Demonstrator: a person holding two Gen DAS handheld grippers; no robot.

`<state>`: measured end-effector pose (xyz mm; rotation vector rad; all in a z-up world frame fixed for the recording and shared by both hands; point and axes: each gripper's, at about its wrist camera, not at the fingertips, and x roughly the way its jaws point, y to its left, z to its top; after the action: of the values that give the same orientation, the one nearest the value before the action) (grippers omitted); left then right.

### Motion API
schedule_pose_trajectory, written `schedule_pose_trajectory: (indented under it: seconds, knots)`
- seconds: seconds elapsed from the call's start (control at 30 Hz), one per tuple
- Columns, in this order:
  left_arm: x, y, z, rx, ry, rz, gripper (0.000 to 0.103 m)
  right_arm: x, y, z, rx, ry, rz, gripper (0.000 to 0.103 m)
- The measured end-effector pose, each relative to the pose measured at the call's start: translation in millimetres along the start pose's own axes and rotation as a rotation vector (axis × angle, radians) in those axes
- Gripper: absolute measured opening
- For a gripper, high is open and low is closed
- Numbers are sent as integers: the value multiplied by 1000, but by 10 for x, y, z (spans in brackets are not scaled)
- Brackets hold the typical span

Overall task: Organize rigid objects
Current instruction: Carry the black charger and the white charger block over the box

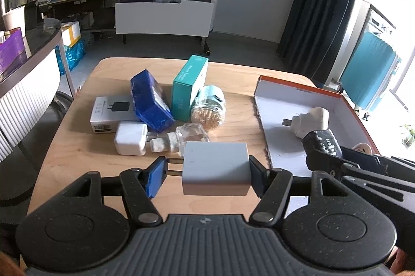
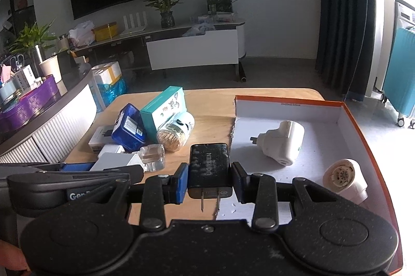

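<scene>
**Both claws loaded, tray part filled**

Left claw (image 1: pixel 207 172) clamps a grey charger (image 1: pixel 216 168) sideways, one pad on its prongs, the other on its back face, held above the desk (image 1: pixel 233 104) near the tray's left wall. Right claw (image 2: pixel 210 178) is closed on a black charger (image 2: pixel 209 167), prongs pointing back at the camera, held over the tray's near left edge.

Done: two white plugs sit in the orange-rimmed tray (image 2: pixel 347 117), a big one (image 2: pixel 282 145) mid-tray, a smaller one (image 2: pixel 345 180) near the right wall.

Left on the desk, in one pile: white adapter (image 1: pixel 129 138), glass bottle (image 1: pixel 185 138), toothpick jar (image 1: pixel 208 108), blue tin (image 1: pixel 151 101), teal box (image 1: pixel 189 89), grey box (image 1: pixel 111 114).

Judgement: roughly a third through; both held chargers probably go into the tray next.
</scene>
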<state>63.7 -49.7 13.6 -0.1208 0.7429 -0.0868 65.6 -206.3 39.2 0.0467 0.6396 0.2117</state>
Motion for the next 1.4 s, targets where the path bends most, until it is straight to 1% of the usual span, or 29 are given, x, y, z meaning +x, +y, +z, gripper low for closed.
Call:
schedule_pose_trajectory:
  seconds: [0.4,1.4]
  knots:
    - [31,-203,9,31,4,-29,66,-80,-196,-5,34,-14,-45,44]
    - [127,-603,37,90,14,-82,66,-177,-549,6,94,-42,-112,44]
